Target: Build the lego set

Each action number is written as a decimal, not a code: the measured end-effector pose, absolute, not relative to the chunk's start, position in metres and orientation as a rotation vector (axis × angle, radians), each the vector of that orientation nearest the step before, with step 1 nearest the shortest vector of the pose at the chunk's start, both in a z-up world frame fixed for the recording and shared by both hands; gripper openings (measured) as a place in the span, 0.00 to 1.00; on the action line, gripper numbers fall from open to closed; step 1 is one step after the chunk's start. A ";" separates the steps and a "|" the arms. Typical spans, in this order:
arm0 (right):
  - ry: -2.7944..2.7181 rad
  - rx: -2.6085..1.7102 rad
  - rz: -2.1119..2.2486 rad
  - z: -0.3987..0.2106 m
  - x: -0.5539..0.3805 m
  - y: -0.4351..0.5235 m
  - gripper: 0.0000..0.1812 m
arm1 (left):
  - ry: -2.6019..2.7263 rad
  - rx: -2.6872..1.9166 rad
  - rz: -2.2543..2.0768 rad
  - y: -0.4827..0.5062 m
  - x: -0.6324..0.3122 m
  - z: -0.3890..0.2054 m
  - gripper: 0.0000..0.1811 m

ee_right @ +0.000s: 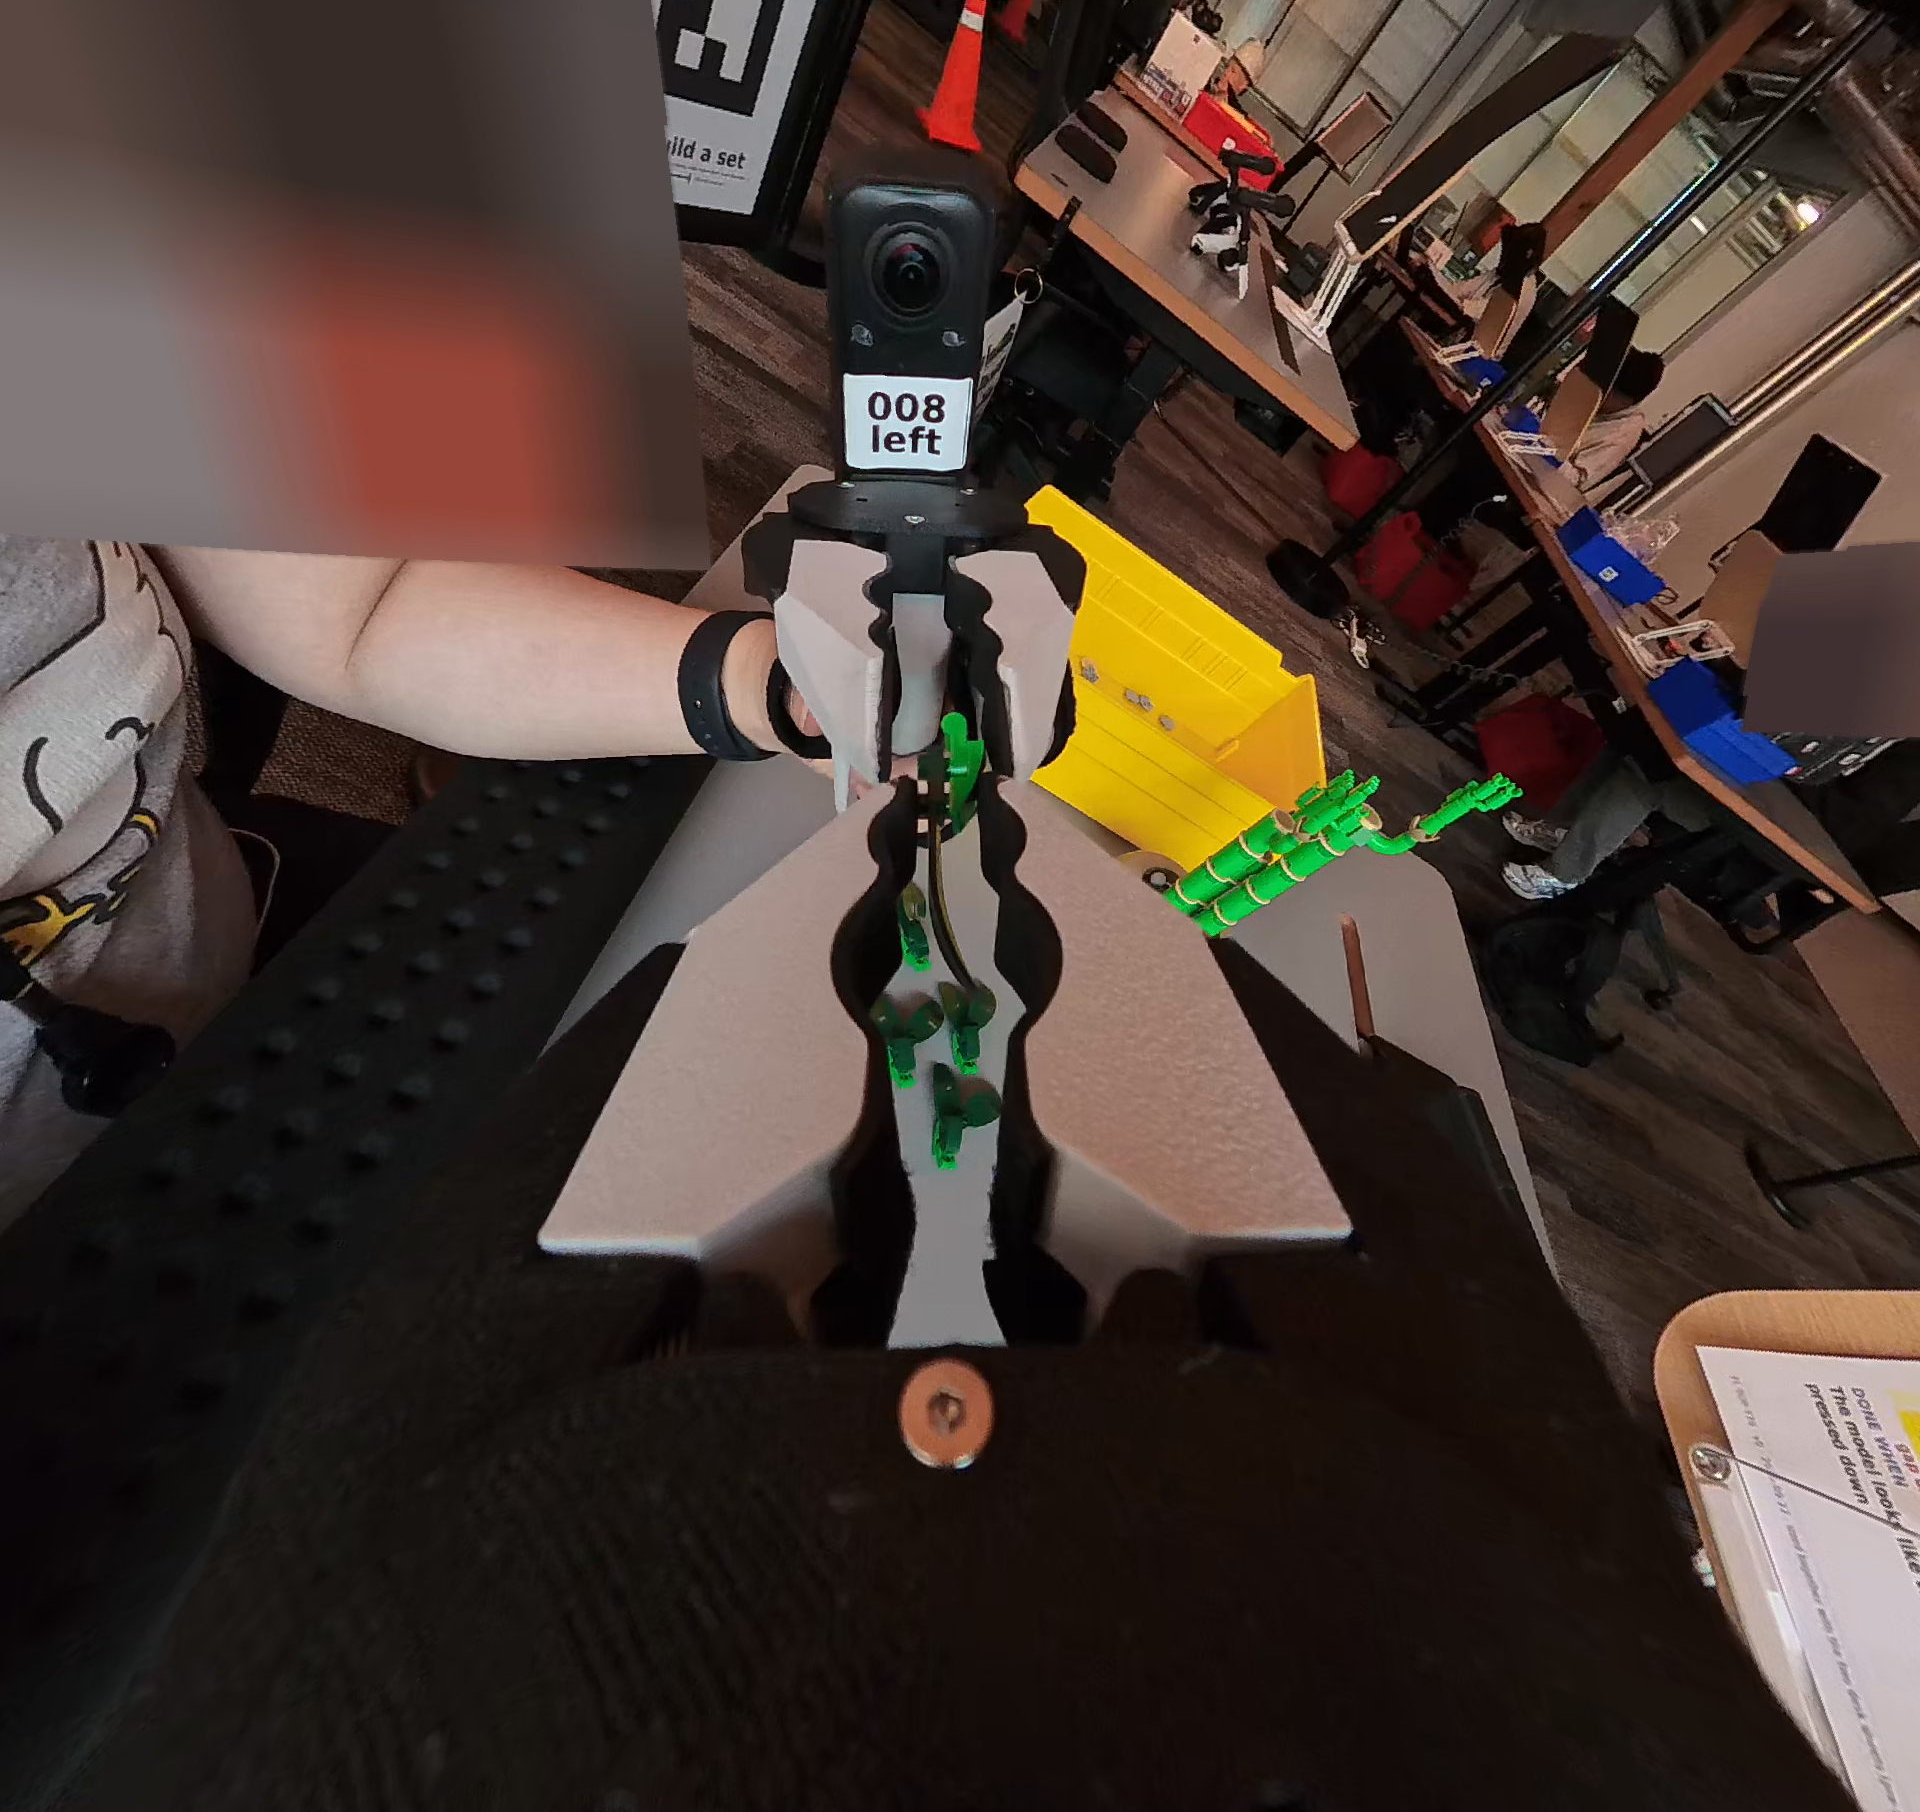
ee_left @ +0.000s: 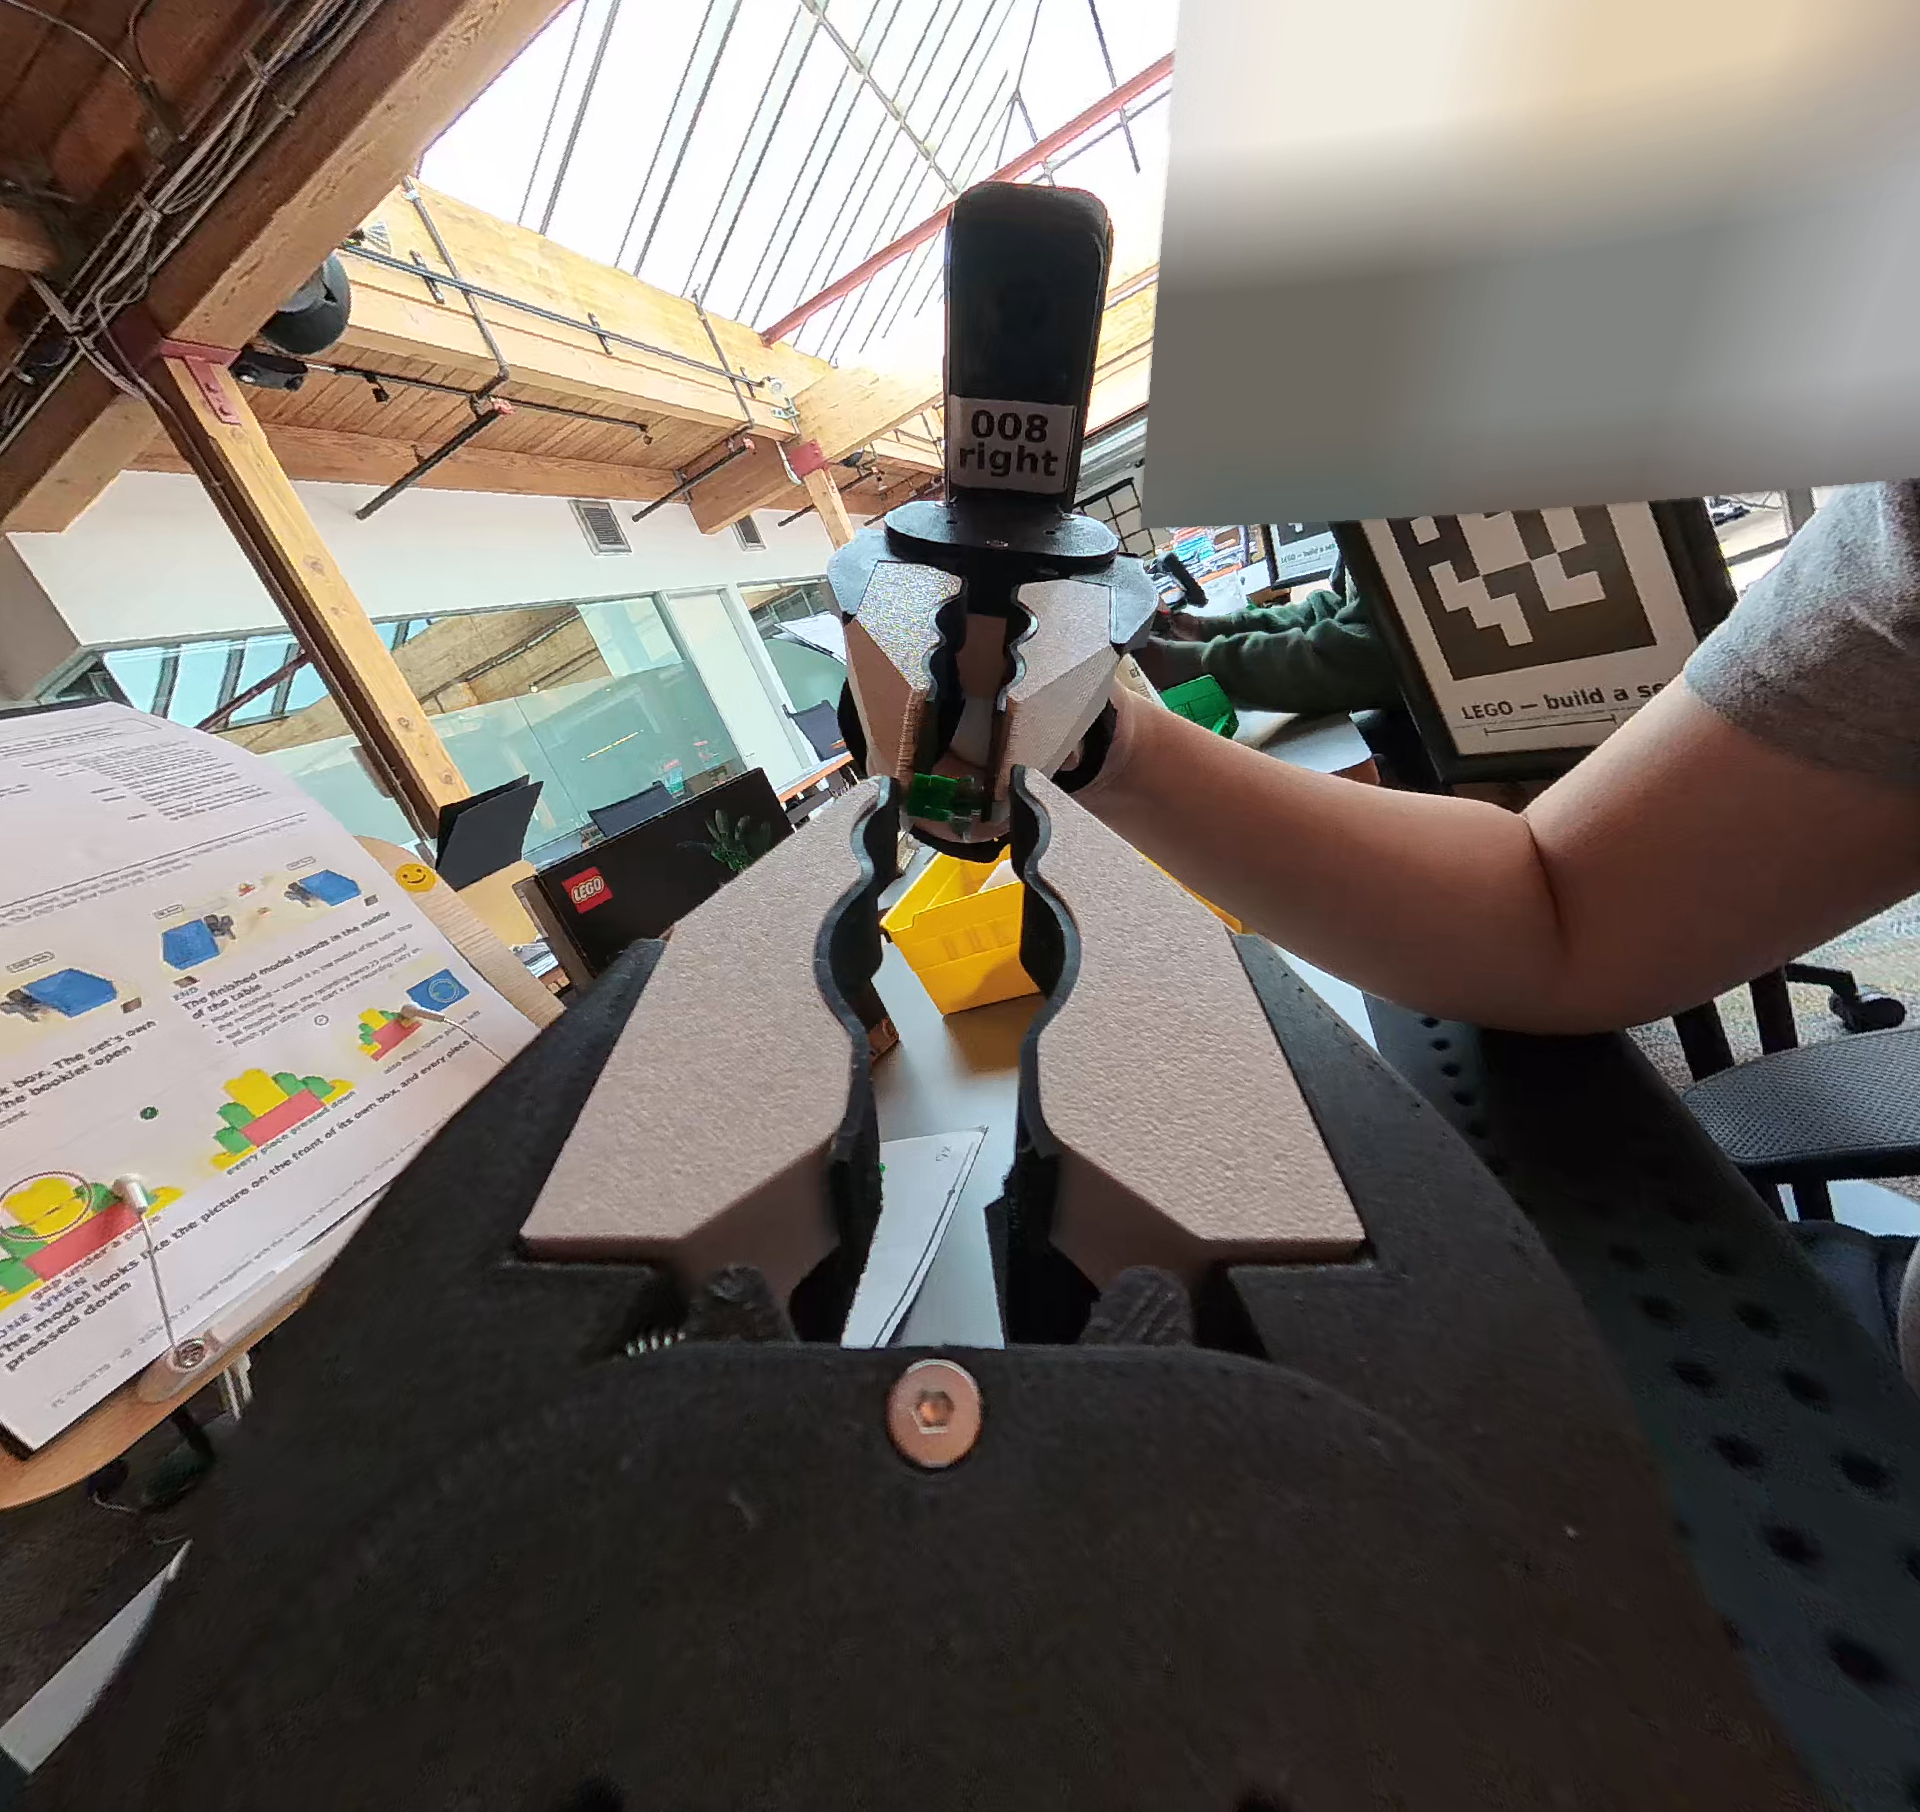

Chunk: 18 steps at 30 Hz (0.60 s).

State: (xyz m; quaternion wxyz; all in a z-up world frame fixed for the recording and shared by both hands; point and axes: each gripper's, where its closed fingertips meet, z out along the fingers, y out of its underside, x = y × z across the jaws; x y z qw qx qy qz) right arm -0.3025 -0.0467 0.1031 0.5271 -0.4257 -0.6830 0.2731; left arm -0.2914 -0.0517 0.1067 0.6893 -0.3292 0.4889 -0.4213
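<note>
My left gripper [ee_left: 951, 798] and right gripper [ee_right: 945, 798] meet tip to tip in the air above the grey table [ee_right: 1382, 931]. A small green leaf piece [ee_left: 940, 796] sits between both pairs of tips and also shows in the right wrist view [ee_right: 961, 760]. Both jaws are nearly closed around it. A thin black stem [ee_right: 943, 895] runs back from the tips between my right fingers. Several loose green leaf pieces [ee_right: 906, 1035] lie on the table below. A built green bamboo stalk assembly [ee_right: 1278, 858] lies to the right.
A yellow bin [ee_right: 1174, 682] stands tipped behind the grippers, and also shows in the left wrist view [ee_left: 966, 941]. An instruction sheet on a wooden clipboard [ee_left: 208, 1035] stands at the left. A black set box [ee_left: 644, 879] stands beyond it. A marker board [ee_left: 1538, 609] is behind the person's arm. The tips of both grippers are at nearly the same place.
</note>
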 end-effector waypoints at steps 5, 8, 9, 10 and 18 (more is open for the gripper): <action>-1.652 -1.018 0.683 0.101 -0.301 -0.050 0.05 | 1.110 -0.732 -0.944 -0.053 -0.291 0.105 0.09; -1.647 -1.013 0.708 0.102 -0.302 -0.052 0.05 | 1.113 -0.725 -0.958 -0.055 -0.292 0.106 0.07; -1.643 -1.013 0.714 0.102 -0.302 -0.052 0.05 | 1.109 -0.721 -0.956 -0.055 -0.293 0.107 0.07; -1.640 -1.012 0.721 0.103 -0.302 -0.051 0.05 | 1.106 -0.719 -0.953 -0.054 -0.293 0.107 0.07; -1.610 -1.027 0.767 0.106 -0.304 -0.050 0.05 | 1.088 -0.707 -0.890 -0.054 -0.295 0.110 0.06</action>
